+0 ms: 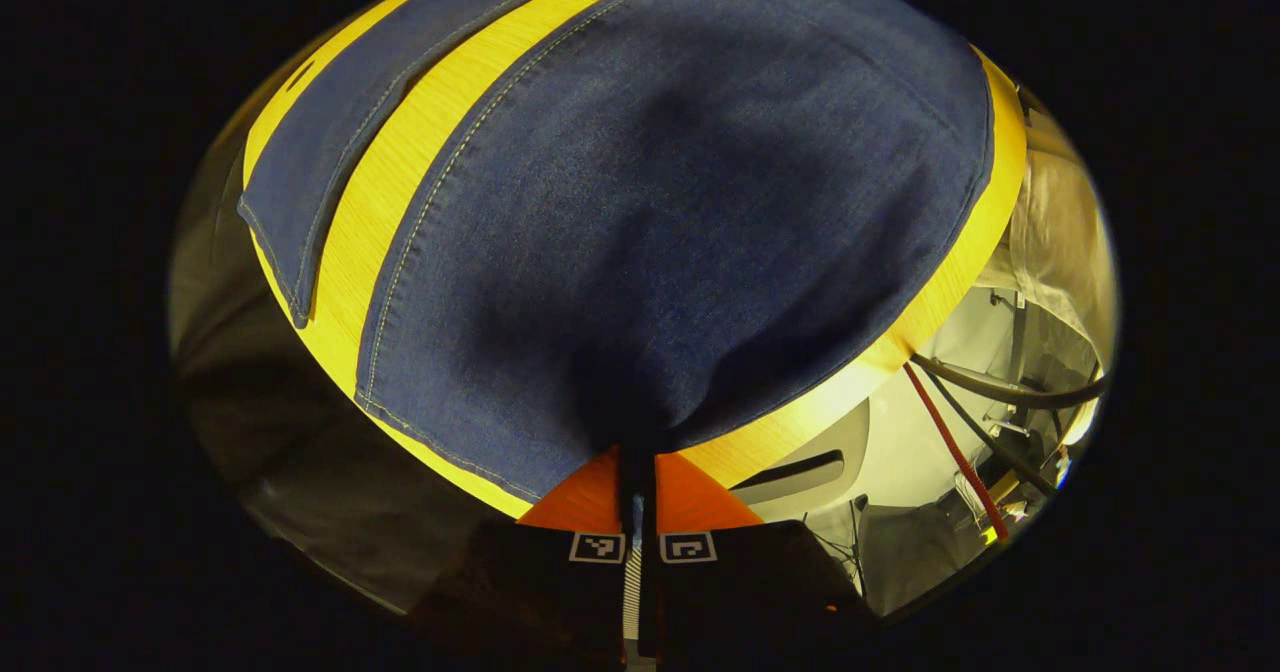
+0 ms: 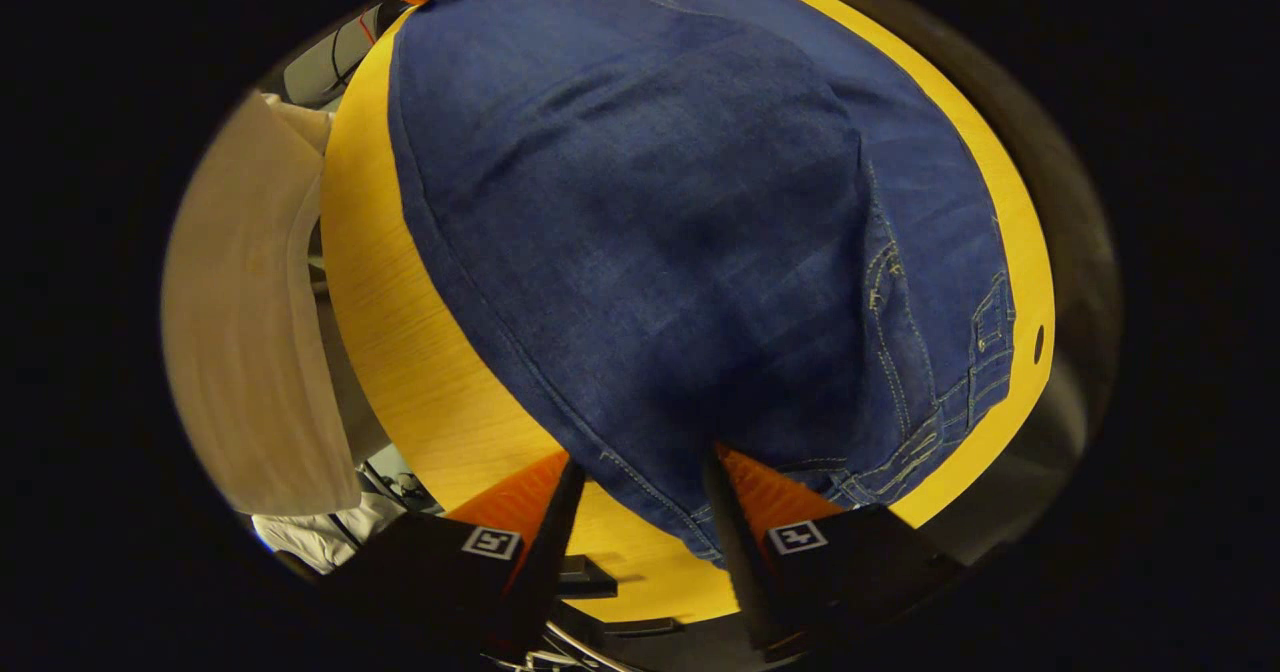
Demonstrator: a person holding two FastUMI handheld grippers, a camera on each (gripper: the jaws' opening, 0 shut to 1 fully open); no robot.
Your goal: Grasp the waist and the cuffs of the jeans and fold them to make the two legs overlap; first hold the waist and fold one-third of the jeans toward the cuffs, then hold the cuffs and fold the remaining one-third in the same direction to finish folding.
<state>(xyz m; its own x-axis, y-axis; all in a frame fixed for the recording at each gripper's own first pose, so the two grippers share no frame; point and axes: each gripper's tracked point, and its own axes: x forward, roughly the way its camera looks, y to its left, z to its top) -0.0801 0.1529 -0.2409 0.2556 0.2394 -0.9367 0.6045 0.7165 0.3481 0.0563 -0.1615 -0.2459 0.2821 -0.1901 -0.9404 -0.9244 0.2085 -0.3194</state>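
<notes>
legs: jeans (image 1: 680, 202) not overlapped yet, folds all left
left gripper (image 1: 637, 472): clamped on denim
right gripper (image 2: 640, 482): apart at waist

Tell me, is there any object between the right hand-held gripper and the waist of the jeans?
Nothing visible. The open right hand-held gripper sits directly at the waist edge of the blue denim jeans on the yellow wooden table, with no object between them.

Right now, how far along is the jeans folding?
Early. The jeans lie on the yellow table with the legs still apart. In hand: the left gripper pinches one cuff; the right gripper is open at the waist. Left: overlapping the legs and both thirds folds.
</notes>
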